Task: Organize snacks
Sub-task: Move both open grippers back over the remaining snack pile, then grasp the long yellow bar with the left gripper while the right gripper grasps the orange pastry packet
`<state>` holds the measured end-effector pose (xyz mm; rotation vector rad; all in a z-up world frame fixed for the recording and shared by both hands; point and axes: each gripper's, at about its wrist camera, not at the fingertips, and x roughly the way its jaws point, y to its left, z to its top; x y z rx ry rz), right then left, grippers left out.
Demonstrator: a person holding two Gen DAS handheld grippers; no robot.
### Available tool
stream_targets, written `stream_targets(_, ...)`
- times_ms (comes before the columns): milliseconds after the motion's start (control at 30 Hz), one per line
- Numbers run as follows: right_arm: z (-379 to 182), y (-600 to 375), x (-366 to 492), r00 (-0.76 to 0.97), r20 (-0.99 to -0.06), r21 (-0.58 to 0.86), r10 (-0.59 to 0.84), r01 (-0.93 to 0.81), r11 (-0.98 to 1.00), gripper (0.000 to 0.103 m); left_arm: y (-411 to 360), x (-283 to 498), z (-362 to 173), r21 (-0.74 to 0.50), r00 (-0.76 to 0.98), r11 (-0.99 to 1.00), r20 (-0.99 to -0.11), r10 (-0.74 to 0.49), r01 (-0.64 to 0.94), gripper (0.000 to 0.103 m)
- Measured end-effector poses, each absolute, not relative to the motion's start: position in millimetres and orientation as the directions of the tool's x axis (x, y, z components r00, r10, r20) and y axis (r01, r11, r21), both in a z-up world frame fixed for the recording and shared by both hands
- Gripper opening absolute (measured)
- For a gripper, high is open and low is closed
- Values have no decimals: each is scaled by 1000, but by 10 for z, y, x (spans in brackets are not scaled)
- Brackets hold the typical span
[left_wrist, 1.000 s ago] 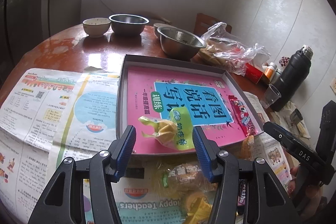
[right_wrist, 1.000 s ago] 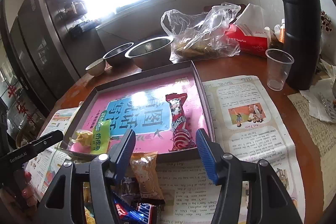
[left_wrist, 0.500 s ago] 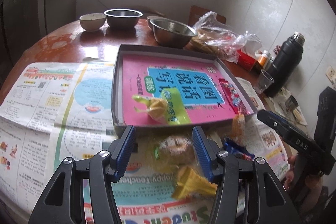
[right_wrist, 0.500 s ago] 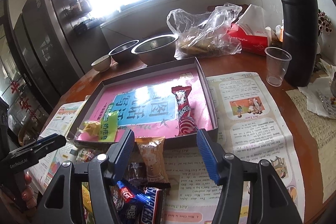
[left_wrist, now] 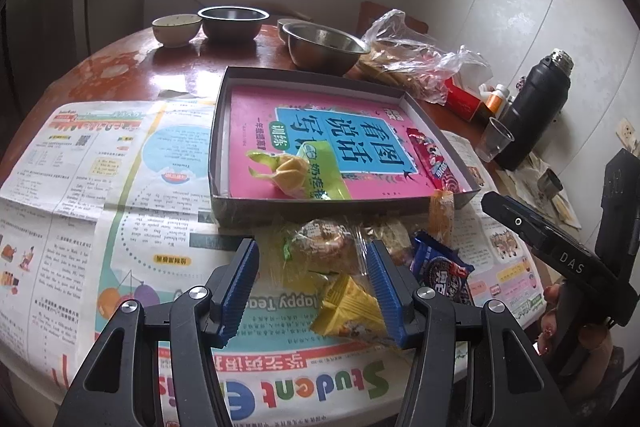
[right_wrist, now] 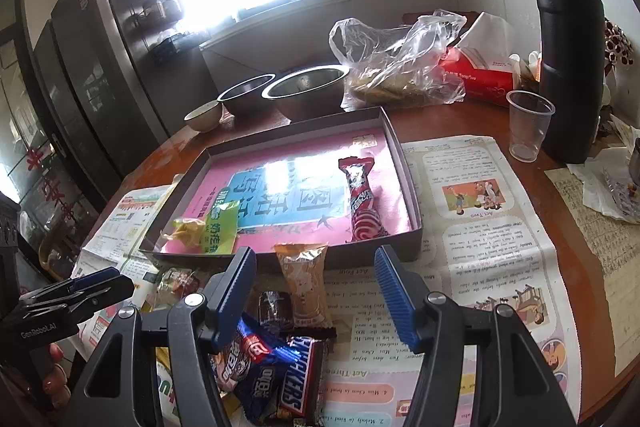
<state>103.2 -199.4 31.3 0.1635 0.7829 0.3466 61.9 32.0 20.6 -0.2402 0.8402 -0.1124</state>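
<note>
Snacks heaped on the newspaper (left_wrist: 120,187) just in front of the tray (left_wrist: 218,131); two already inside, a green-and-yellow packet (left_wrist: 304,175) and a red bar (left_wrist: 434,163); left gripper (left_wrist: 312,291) spread wide, empty, hovering over the clear-wrapped pastry (left_wrist: 324,247); right gripper (right_wrist: 316,295) equally agape around the orange packet (right_wrist: 306,287); best lowered squarely, closed gently, lifted clear of neighbours.

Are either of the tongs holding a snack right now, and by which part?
Nothing is held. The left tongs and right tongs are both open, above the loose snack pile.
</note>
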Motion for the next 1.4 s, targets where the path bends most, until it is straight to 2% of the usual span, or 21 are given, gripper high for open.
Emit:
stream_targets(467, 295, -1955, 923, 634, -674, 271, 378, -264, 926, 61, 244, 445, 66, -272, 604, 962, -767, -218, 1, 58)
stream_targets(1033, 296, -1956, 856, 636, -675, 262, 376, -270, 927, 61, 118, 310, -113, -395, 520, 919, -784, -339, 5, 58)
stream_targets(1400, 54, -2002, 988, 600, -703, 293, 382, -245, 924, 61, 48, 349, -237, -482, 479, 876, -772, -418, -12, 58)
